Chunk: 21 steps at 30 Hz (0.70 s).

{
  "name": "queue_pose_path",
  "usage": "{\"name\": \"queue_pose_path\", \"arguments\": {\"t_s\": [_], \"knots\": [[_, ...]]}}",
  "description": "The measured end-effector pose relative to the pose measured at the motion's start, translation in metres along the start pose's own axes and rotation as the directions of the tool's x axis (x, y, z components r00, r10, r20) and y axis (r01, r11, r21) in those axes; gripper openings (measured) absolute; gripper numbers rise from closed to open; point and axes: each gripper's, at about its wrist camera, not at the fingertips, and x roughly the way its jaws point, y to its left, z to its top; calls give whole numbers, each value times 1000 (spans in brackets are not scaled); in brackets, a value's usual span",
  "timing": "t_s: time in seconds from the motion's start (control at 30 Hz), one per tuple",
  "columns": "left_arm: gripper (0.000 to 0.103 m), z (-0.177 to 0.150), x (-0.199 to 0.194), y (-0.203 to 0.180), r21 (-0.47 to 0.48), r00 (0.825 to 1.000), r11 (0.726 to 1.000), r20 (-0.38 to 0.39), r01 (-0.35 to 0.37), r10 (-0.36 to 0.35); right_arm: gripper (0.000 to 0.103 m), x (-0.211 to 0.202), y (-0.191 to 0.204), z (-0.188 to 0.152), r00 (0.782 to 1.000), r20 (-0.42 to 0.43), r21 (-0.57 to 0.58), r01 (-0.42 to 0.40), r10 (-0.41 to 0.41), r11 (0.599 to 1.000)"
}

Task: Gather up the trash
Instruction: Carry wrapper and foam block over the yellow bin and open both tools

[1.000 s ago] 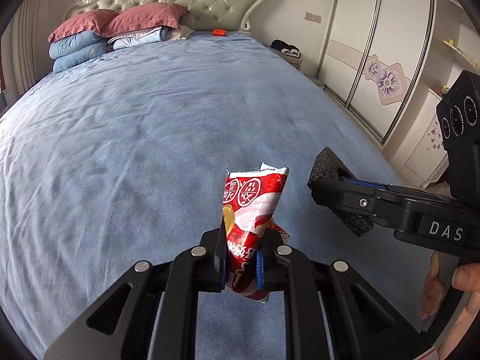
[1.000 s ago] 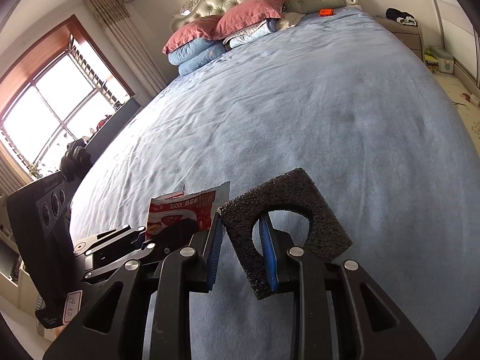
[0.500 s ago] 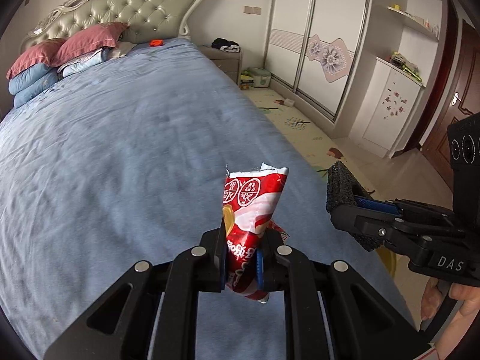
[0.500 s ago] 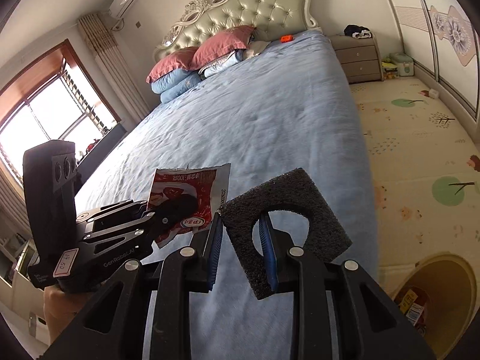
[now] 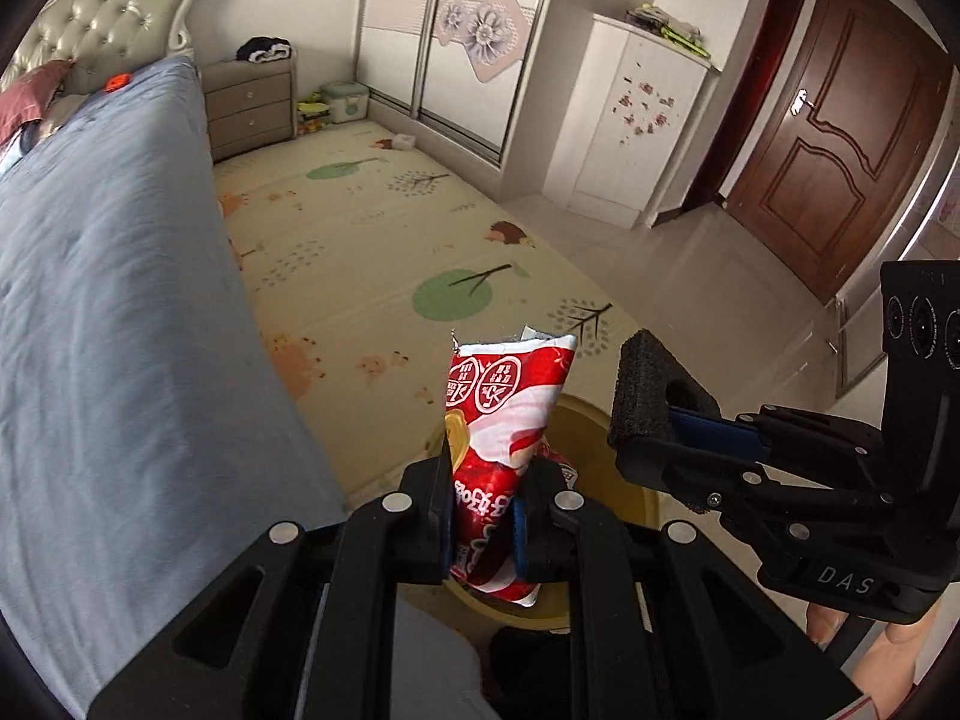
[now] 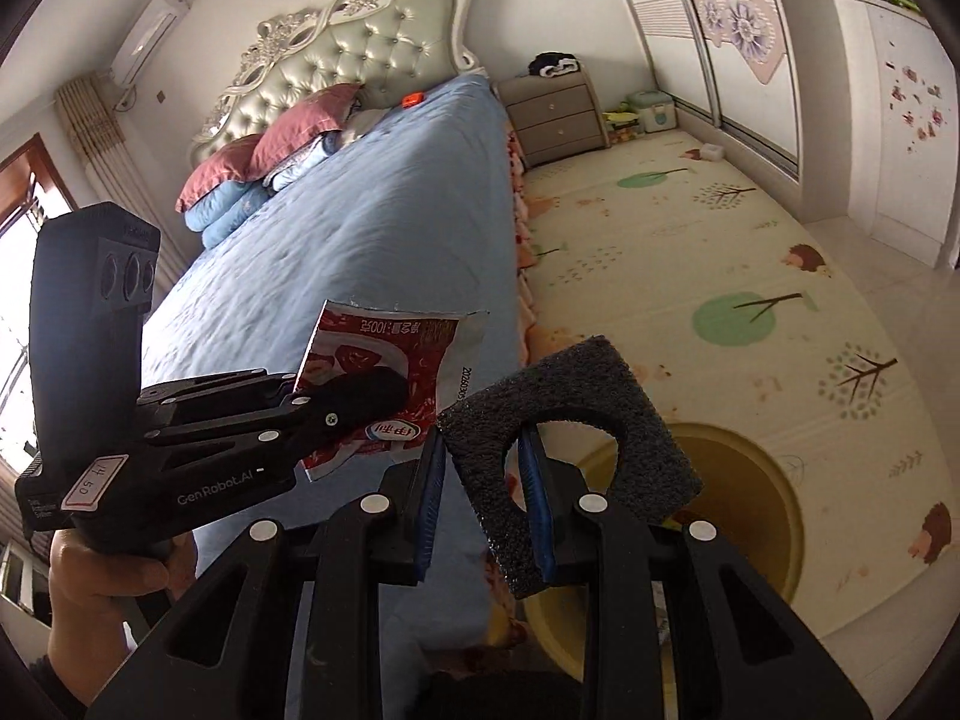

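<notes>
Your left gripper clamps the red-and-white snack wrapper above the yellow round bin; right gripper holds black foam block.

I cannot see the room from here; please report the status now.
Left hand-held gripper shut on red snack wrapper. Right hand-held gripper shut on black foam piece. Yellow bin on the floor below both. Nothing in the way.

A wide bed with a blue quilted cover runs back to a pale green tufted headboard, where pink and blue pillows are stacked. A grey-brown two-drawer nightstand stands beside it. A cream play mat with green trees covers the floor before white sliding wardrobe doors and a dark wooden door.
</notes>
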Motion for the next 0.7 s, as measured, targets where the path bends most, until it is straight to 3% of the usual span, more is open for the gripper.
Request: {"name": "queue_pose_path", "arguments": {"t_s": [0.3,0.6,0.67,0.7], "knots": [[14,20,73,-52,50,992,998,-119,49,-42,25,-5,-81,-27,992,-55,57,117,-114,991],[20,17,119,-62,67,981,997,-195,41,-27,25,17,-106,-45,985,-125,72,131,-122,989],[24,14,120,-56,69,980,997,-201,28,-14,26,21,-109,-47,984,-131,74,128,-118,989],[36,14,122,-55,70,978,997,-207,22,-7,26,23,-110,-47,984,-137,73,124,-113,990]]}}
